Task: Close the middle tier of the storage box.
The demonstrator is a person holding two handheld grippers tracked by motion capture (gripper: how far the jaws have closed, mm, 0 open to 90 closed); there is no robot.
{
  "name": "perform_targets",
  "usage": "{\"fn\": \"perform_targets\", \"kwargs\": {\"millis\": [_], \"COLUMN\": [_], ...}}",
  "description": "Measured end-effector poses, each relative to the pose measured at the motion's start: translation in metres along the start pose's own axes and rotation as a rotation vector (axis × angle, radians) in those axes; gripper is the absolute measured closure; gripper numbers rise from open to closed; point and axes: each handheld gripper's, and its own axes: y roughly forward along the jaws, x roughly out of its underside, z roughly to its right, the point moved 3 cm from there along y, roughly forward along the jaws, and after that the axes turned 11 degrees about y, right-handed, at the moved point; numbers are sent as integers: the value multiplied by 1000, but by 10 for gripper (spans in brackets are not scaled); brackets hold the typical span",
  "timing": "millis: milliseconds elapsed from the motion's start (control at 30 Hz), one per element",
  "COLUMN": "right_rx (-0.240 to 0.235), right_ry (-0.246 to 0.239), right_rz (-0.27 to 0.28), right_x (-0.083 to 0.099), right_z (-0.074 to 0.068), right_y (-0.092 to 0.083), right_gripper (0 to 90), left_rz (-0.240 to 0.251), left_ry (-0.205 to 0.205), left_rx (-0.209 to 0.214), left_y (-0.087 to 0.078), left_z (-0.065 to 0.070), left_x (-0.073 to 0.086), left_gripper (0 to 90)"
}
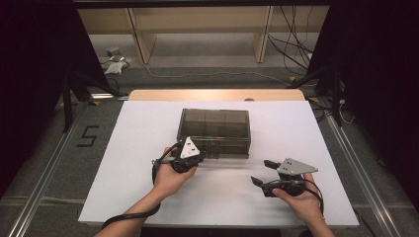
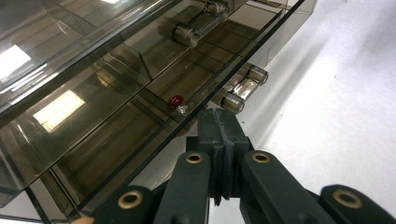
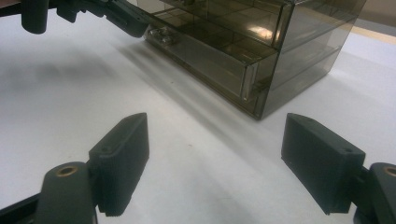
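Two hand-held grippers: left hand-held gripper [image 2: 223, 140] pinched tight at smoked drawer organizer [image 1: 215, 129] front edge; right hand-held gripper [image 3: 215, 163] wide, empty, above worktop [image 1: 148, 128].

A smoky brown, see-through drawer box [image 1: 214, 131] sits mid-frame on the white desk [image 1: 148, 187], whose far edge is pale wood. Inside one drawer lies a small dark red bead [image 2: 176, 100]. Both grippers are black, each topped by a light grey plate.
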Motion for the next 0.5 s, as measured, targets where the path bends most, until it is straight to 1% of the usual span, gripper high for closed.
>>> {"fn": "perform_targets", "kwargs": {"millis": [267, 400, 500], "right_rx": [0, 0, 0], "right_ry": [-1, -2, -1], "right_rz": [0, 0, 0], "right_x": [0, 0, 0], "right_z": [0, 0, 0], "right_y": [0, 0, 0], "right_gripper": [242, 243, 242], "left_rz": [-2, 0, -1], "left_ry": [3, -5, -3], "left_rx": [-1, -2, -2], "left_y": [1, 2, 2], "left_z": [-1, -2, -3], "left_x": [0, 0, 0], "left_gripper": [898, 898, 898]}}
